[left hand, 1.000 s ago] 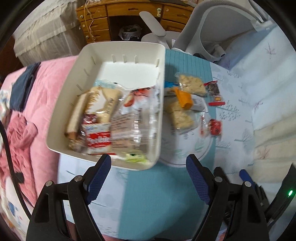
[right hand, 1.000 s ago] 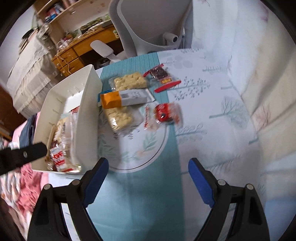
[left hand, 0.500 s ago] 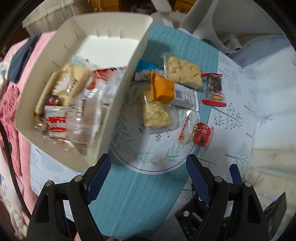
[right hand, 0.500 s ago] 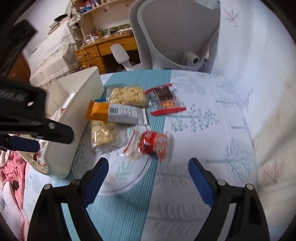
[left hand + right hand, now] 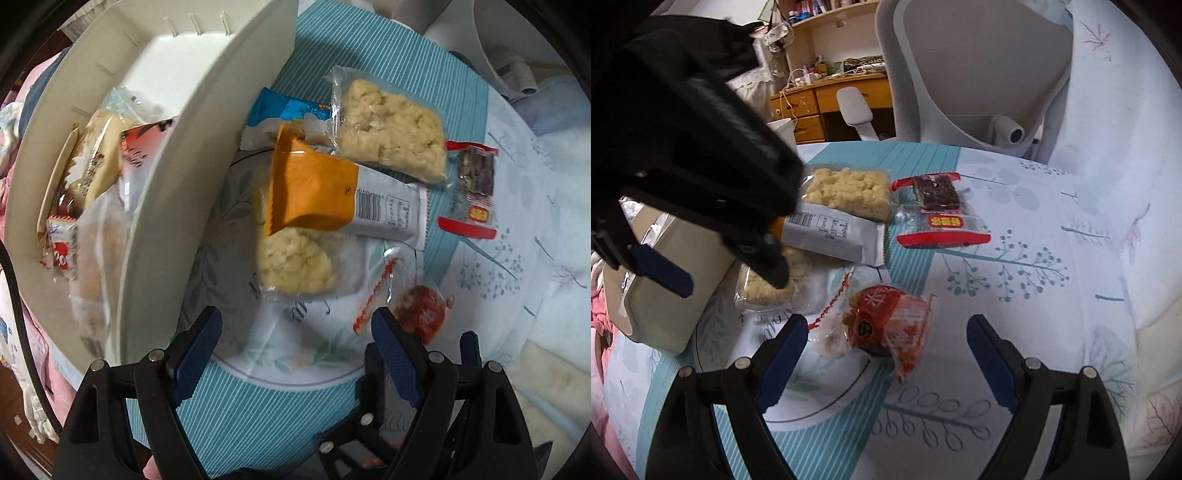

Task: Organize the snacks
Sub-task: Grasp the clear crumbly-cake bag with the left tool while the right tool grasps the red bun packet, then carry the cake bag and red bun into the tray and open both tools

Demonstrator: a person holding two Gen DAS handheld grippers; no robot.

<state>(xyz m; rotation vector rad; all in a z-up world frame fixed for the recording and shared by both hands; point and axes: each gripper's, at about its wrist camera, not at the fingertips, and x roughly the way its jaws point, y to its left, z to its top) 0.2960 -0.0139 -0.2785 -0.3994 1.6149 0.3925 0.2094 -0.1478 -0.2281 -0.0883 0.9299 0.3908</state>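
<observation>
Below, in the left wrist view, we saw the left gripper [image 5: 295, 336] pointing down with its blue pads spread wide and nothing between them. We take the white bin [image 5: 177, 236] as landmark: it filled the left of the view, and several wrapped snacks [image 5: 92, 177] lay inside it. Just right of its wall, on the patterned cloth [image 5: 258, 417], lay an orange-and-white packet [image 5: 332, 195], resting across a clear bag of pale puffed pieces [image 5: 295, 262]. A second clear bag of the same pieces [image 5: 391, 140] lay farther from the bin, beyond the packet, with a blue wrapper [image 5: 288, 107] close to the bin wall. Farthest from the bin were a dark bar in a red-edged wrapper [image 5: 472, 184] and a red snack in clear wrap [image 5: 421, 310], the latter partly behind the right-hand pad.

Next, in the right wrist view, we saw the right gripper [image 5: 886, 358] likewise spread wide and holding nothing, angled down at the red snack [image 5: 886, 321], which lay just ahead of the gap between its pads. The bin [image 5: 665, 295] stood at the left, largely hidden by the black body of the left gripper [image 5: 731, 266]. Away from the bin lay the packet [image 5: 831, 232], both clear bags [image 5: 849, 192], and the dark bar [image 5: 938, 206]. A grey chair [image 5: 979, 74] stood beyond the cloth.
</observation>
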